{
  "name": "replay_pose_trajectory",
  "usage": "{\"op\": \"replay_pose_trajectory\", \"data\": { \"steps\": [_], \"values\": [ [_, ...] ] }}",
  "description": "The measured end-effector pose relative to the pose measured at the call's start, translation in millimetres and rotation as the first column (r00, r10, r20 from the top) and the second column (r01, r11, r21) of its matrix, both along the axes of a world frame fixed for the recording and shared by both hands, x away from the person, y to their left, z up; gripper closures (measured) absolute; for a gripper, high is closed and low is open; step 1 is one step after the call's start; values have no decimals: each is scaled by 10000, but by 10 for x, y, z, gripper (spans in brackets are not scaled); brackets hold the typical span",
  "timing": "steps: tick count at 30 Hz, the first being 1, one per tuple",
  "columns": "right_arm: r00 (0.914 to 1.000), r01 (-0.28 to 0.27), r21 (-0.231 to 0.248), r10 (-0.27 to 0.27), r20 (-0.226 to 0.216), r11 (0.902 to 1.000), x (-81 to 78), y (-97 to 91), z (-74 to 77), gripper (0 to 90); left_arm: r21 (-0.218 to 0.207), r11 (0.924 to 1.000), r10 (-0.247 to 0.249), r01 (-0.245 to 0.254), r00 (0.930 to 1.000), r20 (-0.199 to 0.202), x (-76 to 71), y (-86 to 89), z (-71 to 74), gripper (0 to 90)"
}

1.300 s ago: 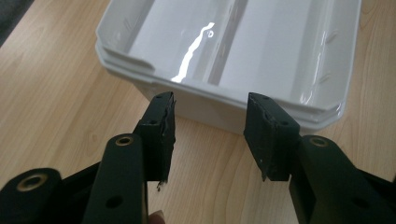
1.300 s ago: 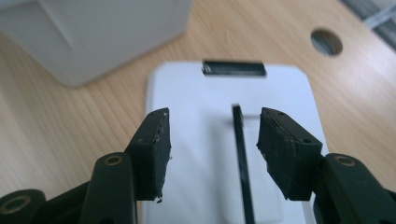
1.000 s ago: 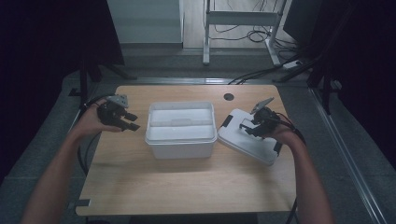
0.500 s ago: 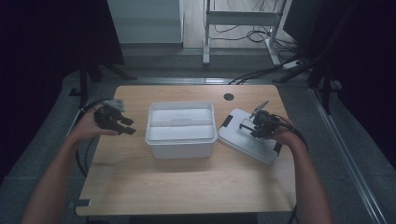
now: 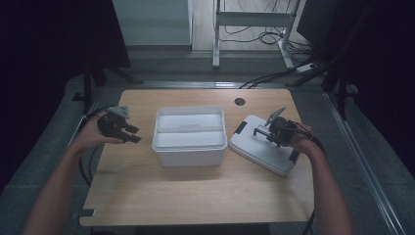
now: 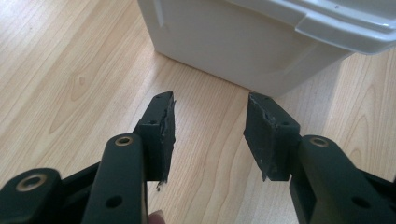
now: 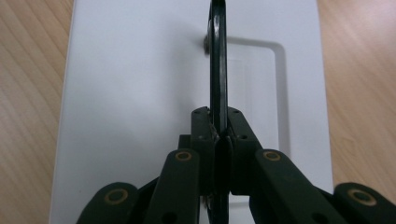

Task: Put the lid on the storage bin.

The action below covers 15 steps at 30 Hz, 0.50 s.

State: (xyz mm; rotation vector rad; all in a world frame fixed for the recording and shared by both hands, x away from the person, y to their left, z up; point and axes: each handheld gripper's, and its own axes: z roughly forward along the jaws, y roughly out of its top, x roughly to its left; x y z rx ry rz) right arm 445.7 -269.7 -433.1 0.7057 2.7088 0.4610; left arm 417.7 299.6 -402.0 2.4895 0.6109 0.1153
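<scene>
A white lid [image 5: 259, 149] lies flat on the table to the right of an open white box [image 5: 190, 155]. My right gripper [image 5: 268, 133] sits over the lid. In the right gripper view the jaws [image 7: 218, 119] have just been closing and are now shut on the lid's thin black handle [image 7: 217, 60], which stands on edge between the pads above the white lid [image 7: 135, 93]. My left gripper [image 5: 133, 134] hovers left of the box. Its jaws [image 6: 210, 116] are open with only bare wood between them, and the box wall [image 6: 243, 42] is just ahead.
The wooden table [image 5: 195, 196] has a round cable hole [image 5: 239, 101] at the back. Black latches [image 5: 240, 128] sit at the lid's ends. Cables trail from both grippers. Dark floor, a metal stand and cords lie beyond the far edge.
The right gripper's jaws have closed onto the lid's black handle. The left hand has drifted slightly toward the near side. The box and lid have stayed in place.
</scene>
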Motion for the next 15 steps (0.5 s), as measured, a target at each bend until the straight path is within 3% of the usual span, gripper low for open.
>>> {"op": "replay_pose_trajectory", "data": {
  "steps": [3,8,11,15],
  "values": [
    [9996,-61,51,60,269,10000,-63,-60,135,837,-28,10000,77,-77,10000,-7,-6,15,-3,533],
    [9949,-188,416,146,1001,9990,-184,-164,503,837,-57,9999,119,-119,9999,39,-17,22,-3,533],
    [9886,-355,840,227,1491,9958,-256,-199,746,837,-29,9999,141,-141,9999,6,-15,27,-1,532],
    [9763,-805,1057,570,2086,9911,-315,-163,1049,837,12,9999,157,-157,9999,-35,-14,20,5,532]
  ]
}}
